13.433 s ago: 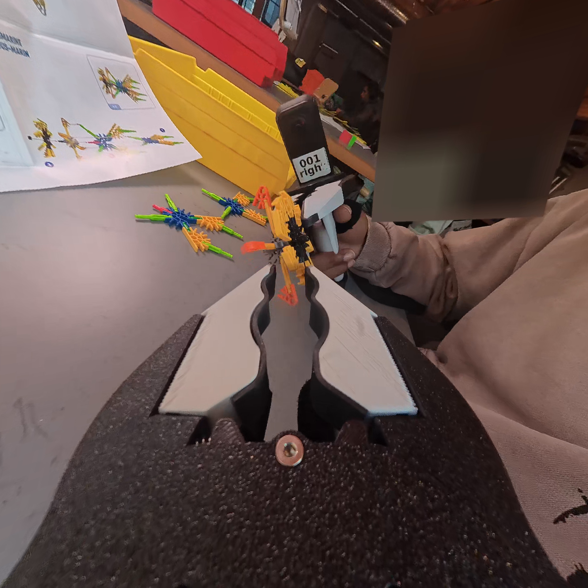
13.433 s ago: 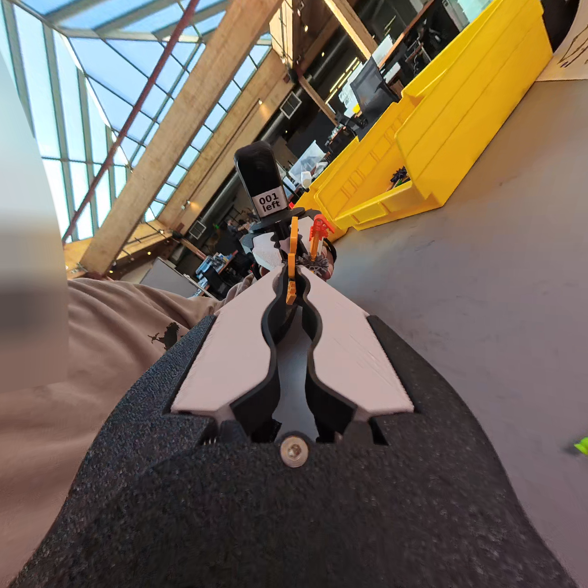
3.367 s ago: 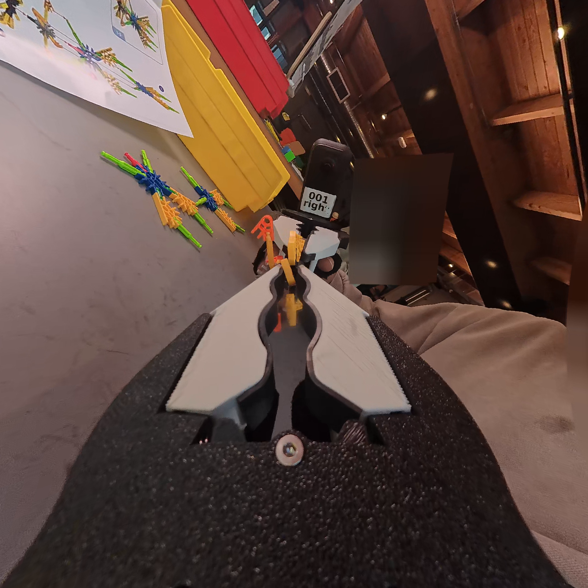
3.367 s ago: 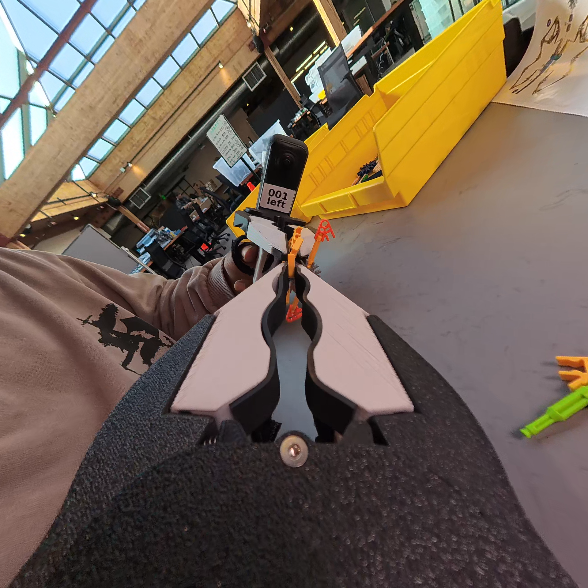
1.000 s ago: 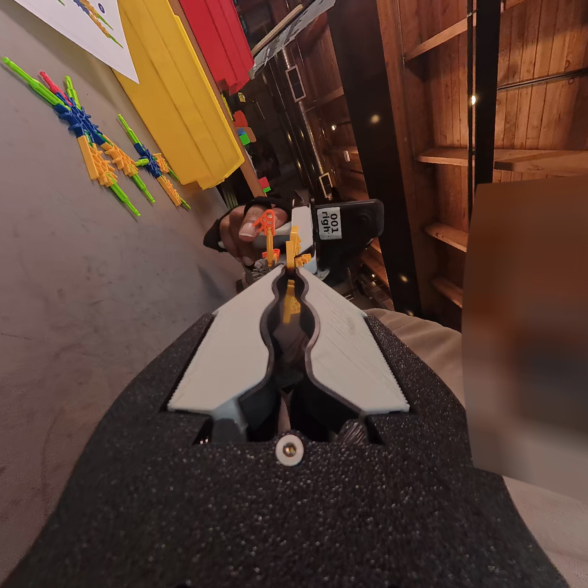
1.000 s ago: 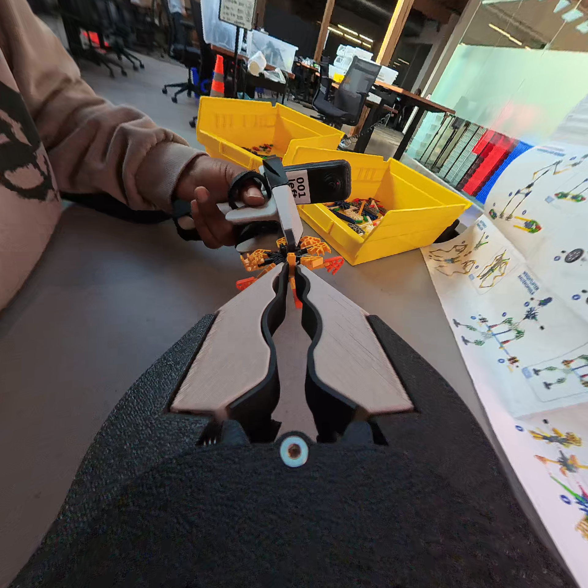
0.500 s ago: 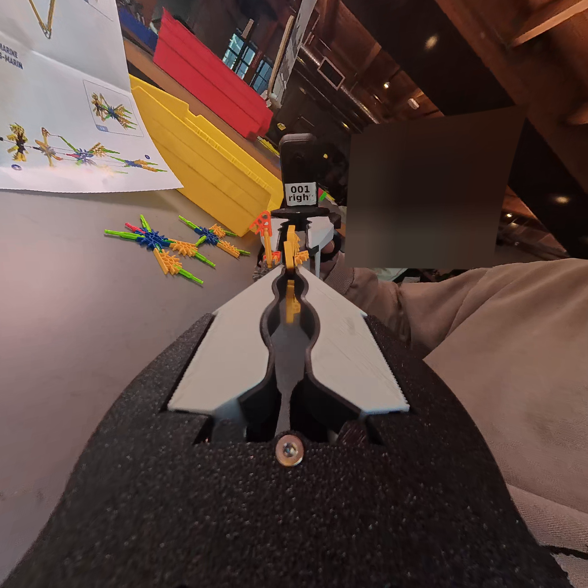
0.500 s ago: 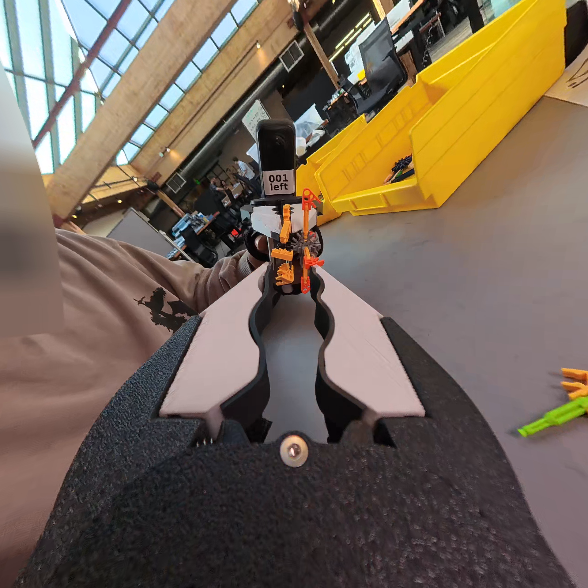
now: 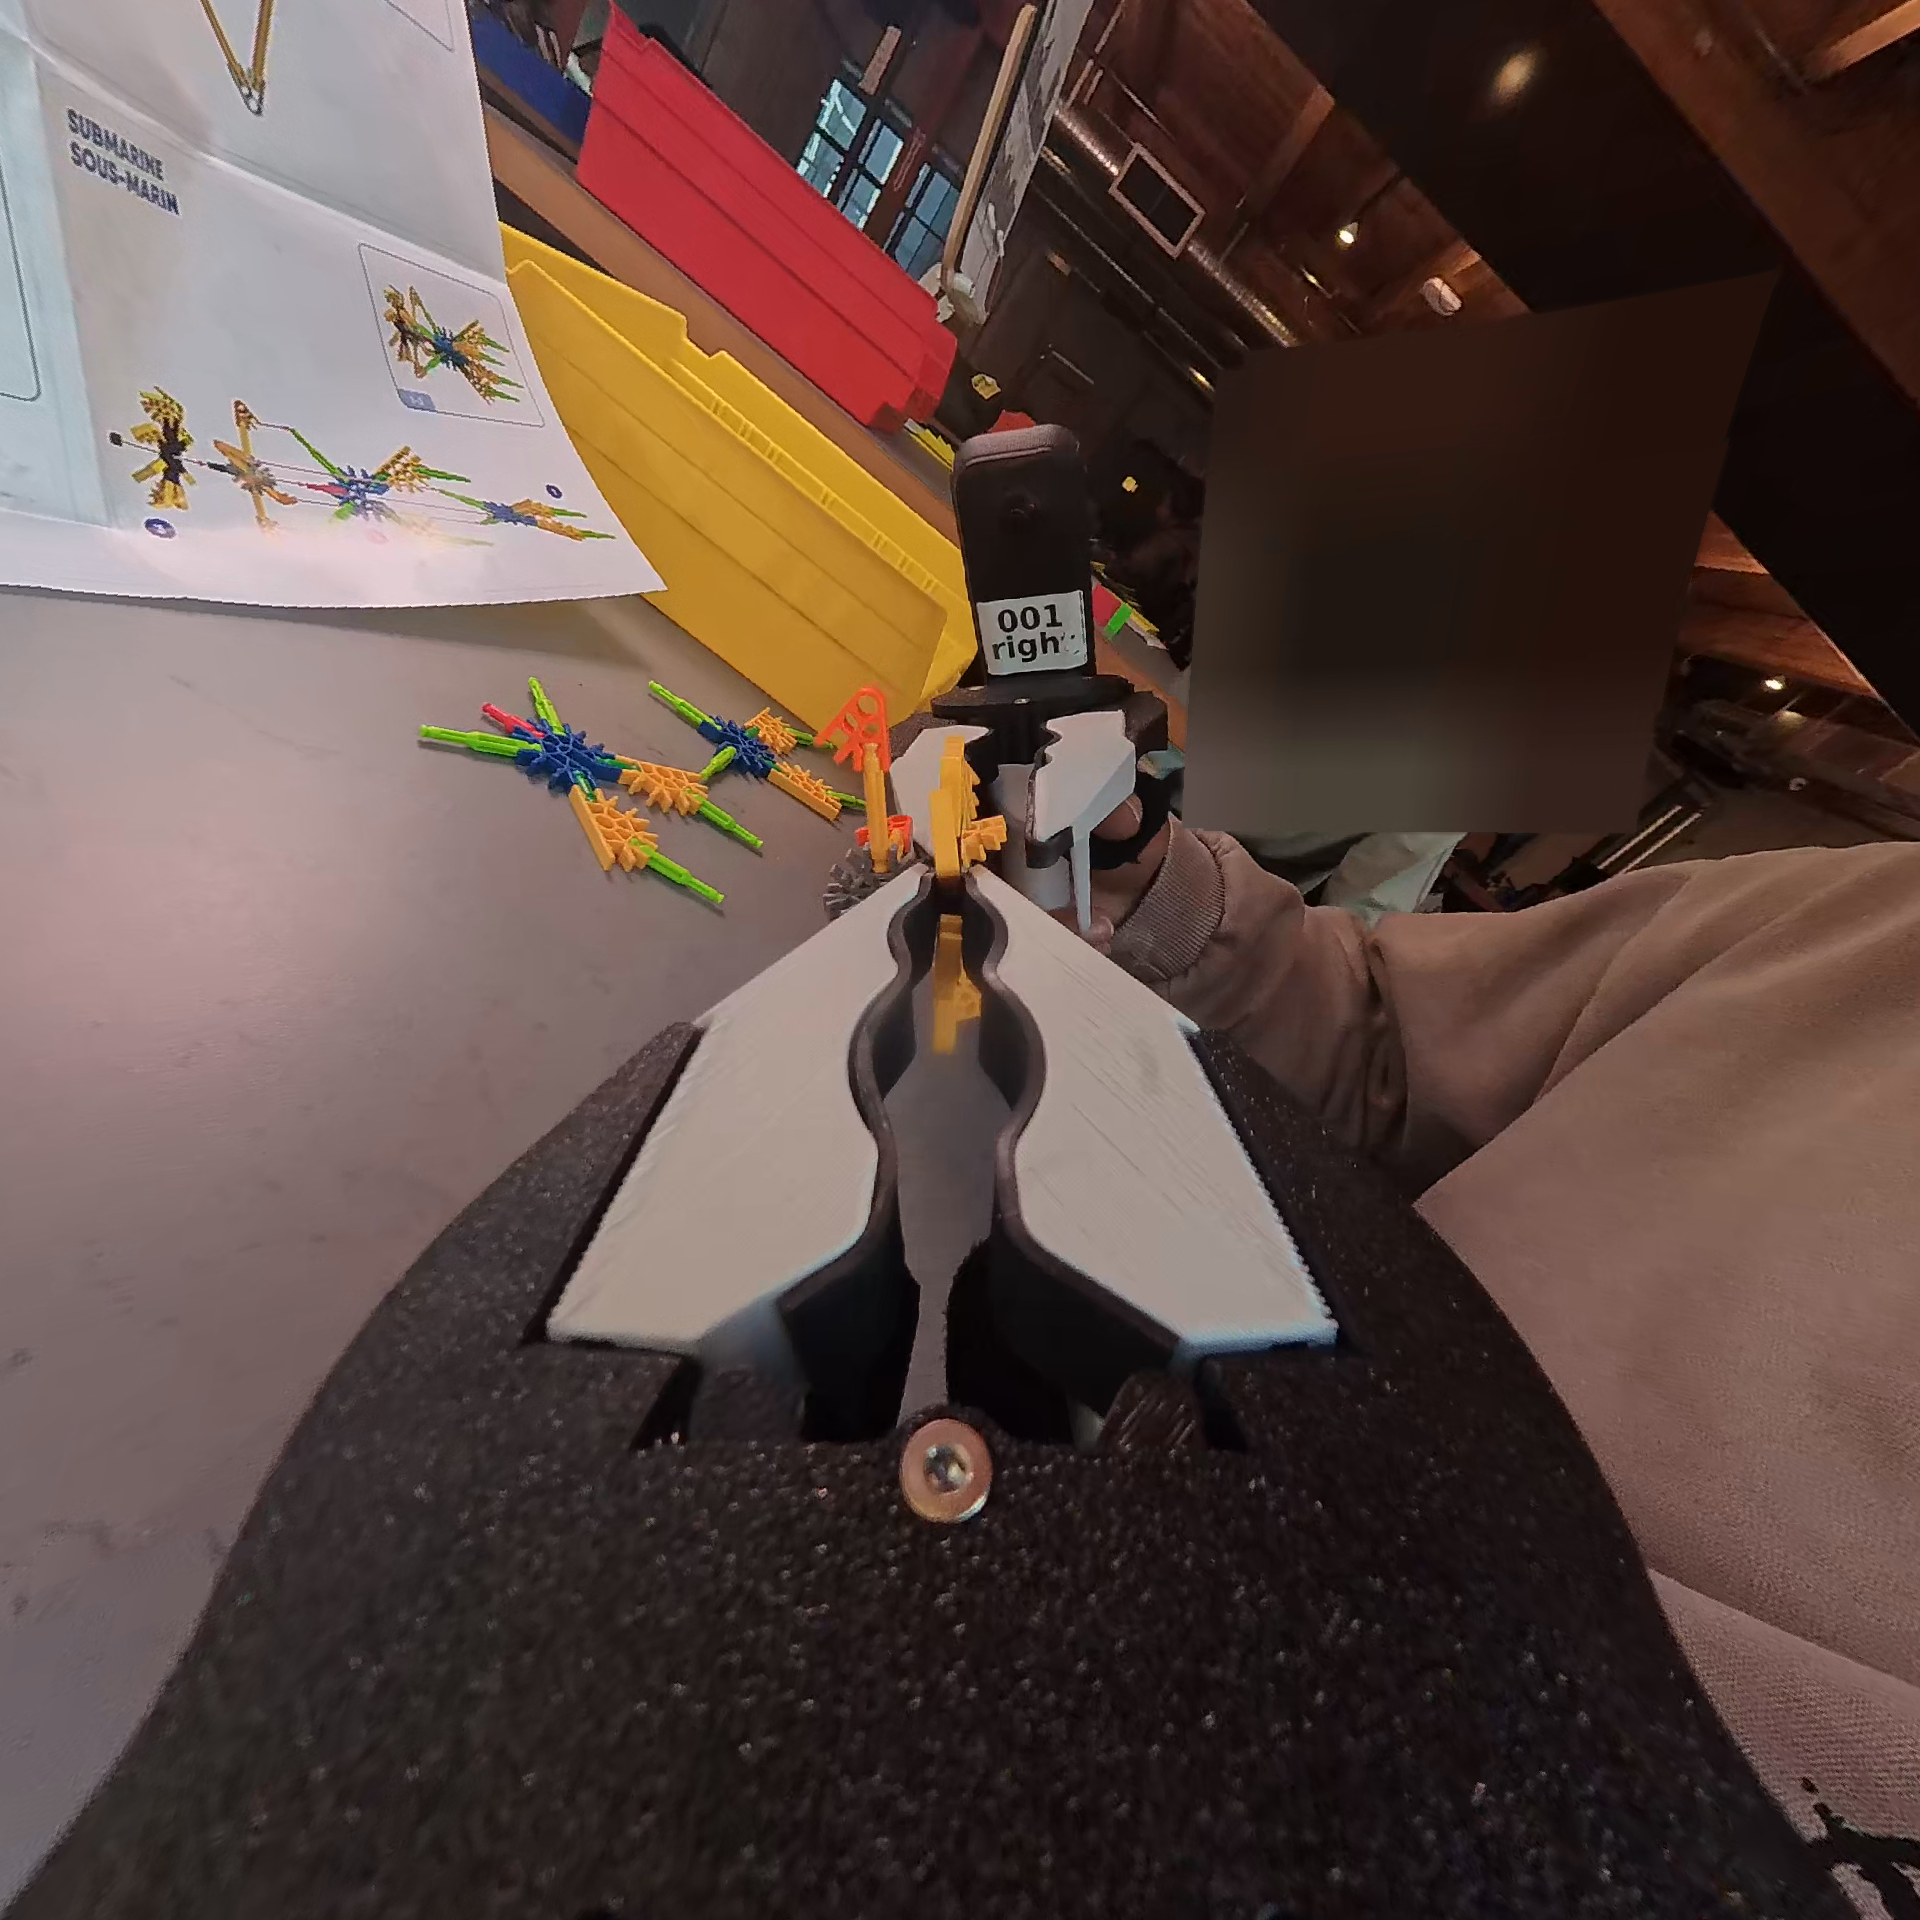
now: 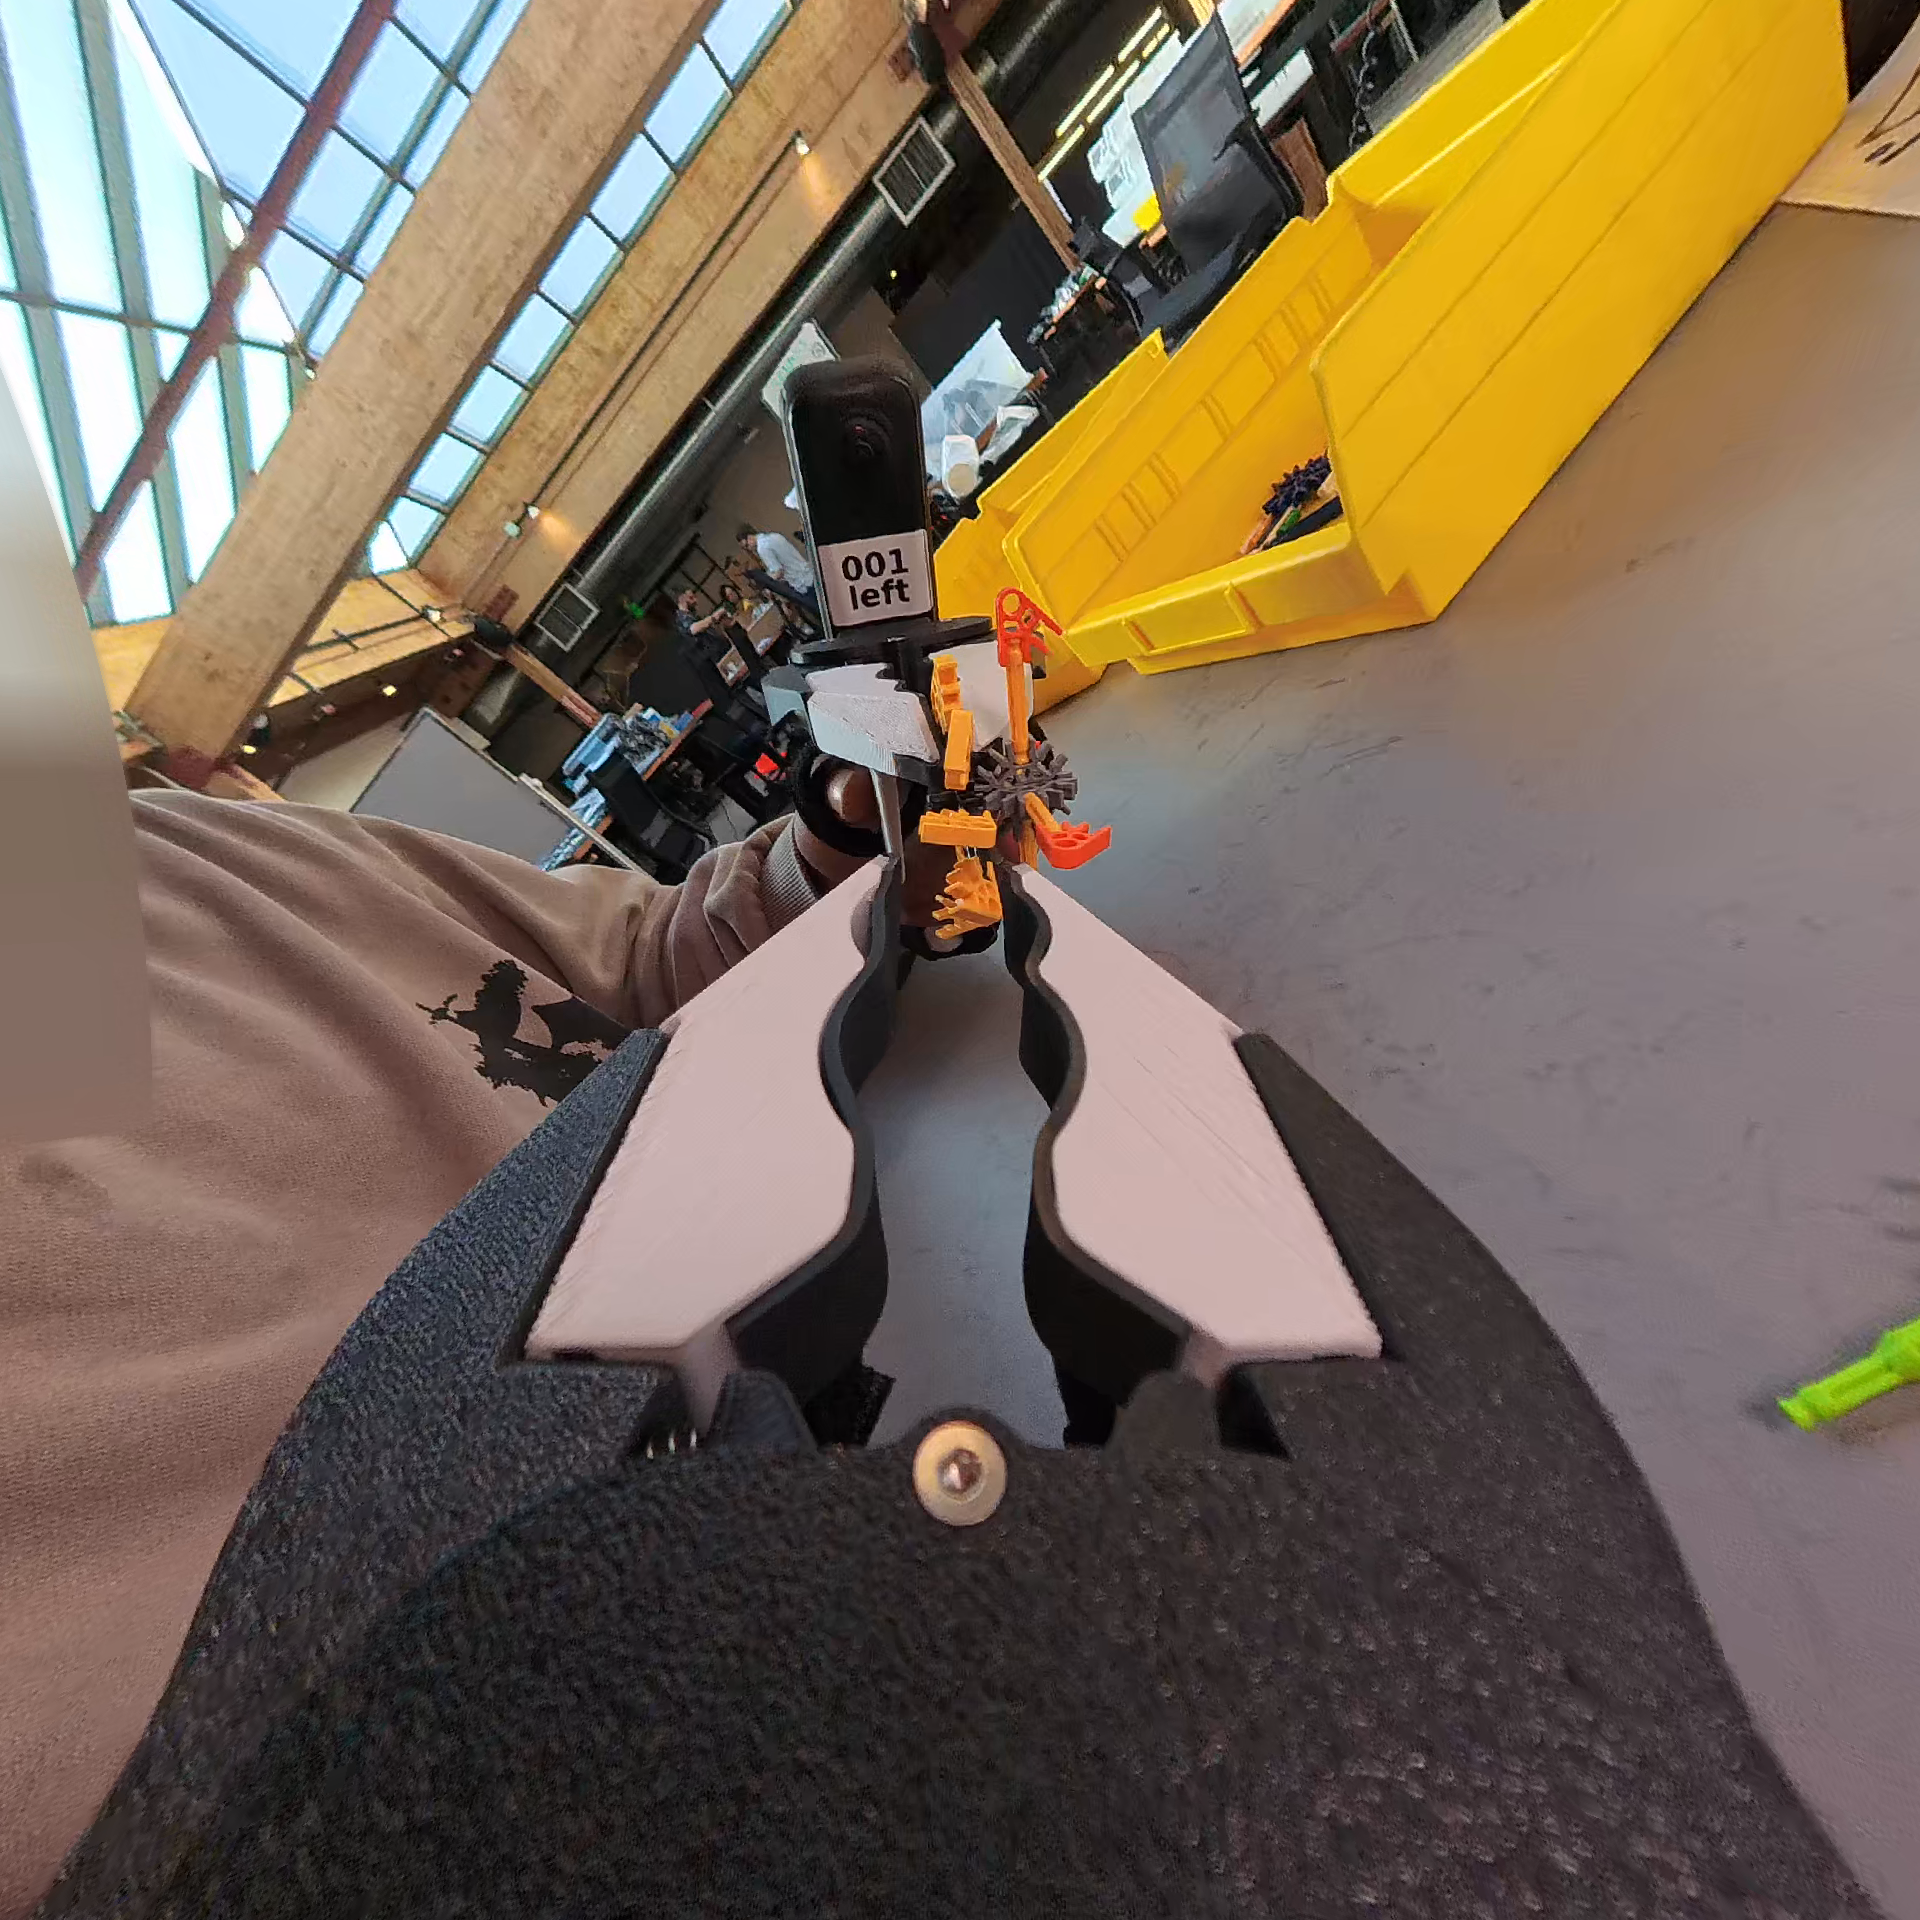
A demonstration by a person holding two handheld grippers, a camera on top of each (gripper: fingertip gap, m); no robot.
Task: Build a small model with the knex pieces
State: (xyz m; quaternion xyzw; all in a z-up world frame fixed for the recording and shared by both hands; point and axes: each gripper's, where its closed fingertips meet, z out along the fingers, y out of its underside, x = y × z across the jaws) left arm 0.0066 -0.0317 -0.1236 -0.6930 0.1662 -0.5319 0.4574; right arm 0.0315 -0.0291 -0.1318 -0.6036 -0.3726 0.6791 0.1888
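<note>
The left gripper (image 9: 948, 883) pinches the yellow-orange rod-and-connector model (image 9: 940, 821) above the grey tabletop (image 9: 260, 987); the right gripper (image 10: 951, 883) stands spread just before it, gripping nothing. Two finished star assemblies (image 9: 613, 779) lie near the yellow bin (image 9: 748, 530).

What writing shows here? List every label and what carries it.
Wording withheld; bearers only.
White sticker on black camera, left wrist view: legible print.
Second white sticker on other black camera, right wrist view: legible print.
White paper instruction sheet: dark-blue heading legible, small marks too small.
</note>
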